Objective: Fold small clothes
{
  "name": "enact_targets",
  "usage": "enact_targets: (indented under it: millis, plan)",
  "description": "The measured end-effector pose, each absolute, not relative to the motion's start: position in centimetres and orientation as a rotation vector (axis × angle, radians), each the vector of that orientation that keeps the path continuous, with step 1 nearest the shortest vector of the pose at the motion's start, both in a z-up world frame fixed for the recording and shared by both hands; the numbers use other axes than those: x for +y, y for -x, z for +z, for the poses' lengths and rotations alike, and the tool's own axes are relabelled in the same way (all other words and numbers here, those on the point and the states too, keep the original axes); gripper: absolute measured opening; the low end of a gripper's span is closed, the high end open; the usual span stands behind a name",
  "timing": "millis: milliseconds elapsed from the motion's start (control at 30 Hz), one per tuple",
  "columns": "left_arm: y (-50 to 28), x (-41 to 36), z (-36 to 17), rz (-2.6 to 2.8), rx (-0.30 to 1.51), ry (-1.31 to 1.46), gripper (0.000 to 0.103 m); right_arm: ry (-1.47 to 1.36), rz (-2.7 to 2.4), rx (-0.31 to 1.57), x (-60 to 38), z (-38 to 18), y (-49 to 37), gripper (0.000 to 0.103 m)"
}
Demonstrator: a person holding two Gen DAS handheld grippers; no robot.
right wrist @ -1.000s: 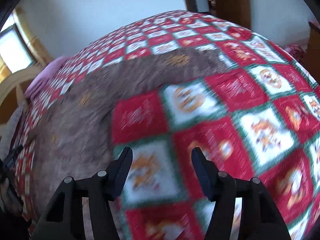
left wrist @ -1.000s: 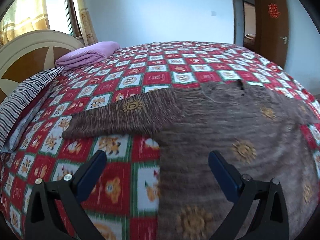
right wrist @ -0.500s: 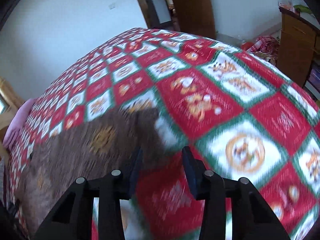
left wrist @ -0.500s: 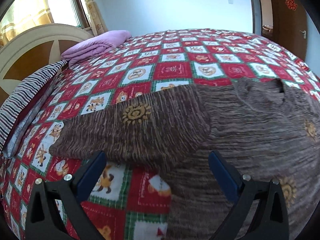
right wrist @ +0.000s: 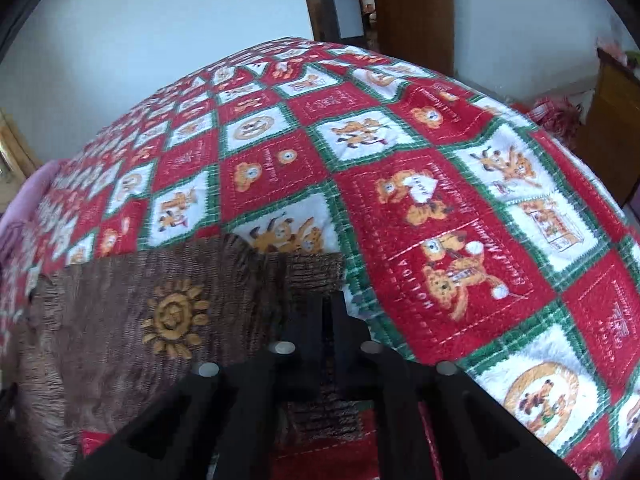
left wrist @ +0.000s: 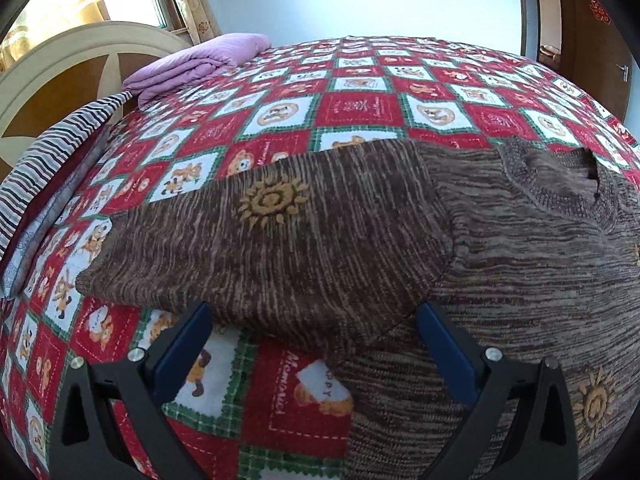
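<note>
right tongs clenched on brown knit sweater cuff; left tongs released, straddling other sleeve. thin pinch cld slip, or drag red checked bedspread too.

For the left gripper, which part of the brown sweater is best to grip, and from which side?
Probably the near edge of the sleeve, which lies flat and stretched out on the bed. The open left gripper already straddles that edge, so come from the near side, low over the bedspread, and pinch it.
</note>
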State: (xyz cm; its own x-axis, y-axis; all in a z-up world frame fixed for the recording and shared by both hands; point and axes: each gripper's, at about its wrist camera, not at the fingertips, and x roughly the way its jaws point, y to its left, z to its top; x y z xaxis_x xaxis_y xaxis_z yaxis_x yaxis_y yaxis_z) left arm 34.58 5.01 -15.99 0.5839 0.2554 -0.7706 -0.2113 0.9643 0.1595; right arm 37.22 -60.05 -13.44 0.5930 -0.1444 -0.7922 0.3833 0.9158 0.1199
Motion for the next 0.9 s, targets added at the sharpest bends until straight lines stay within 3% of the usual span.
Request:
enact_targets:
  millis: [400,900]
  plan:
    - [-34.9,6.1,-16.9,0.210,0.944,0.050,0.103,-0.255,-0.330,0.801,-59.9,-7.6,-36.5,0.003]
    - [-34.6,6.5,-16.9,0.192,0.929,0.079,0.103,-0.135,-0.252,0.828,-51.0,-1.1,-37.6,0.003]
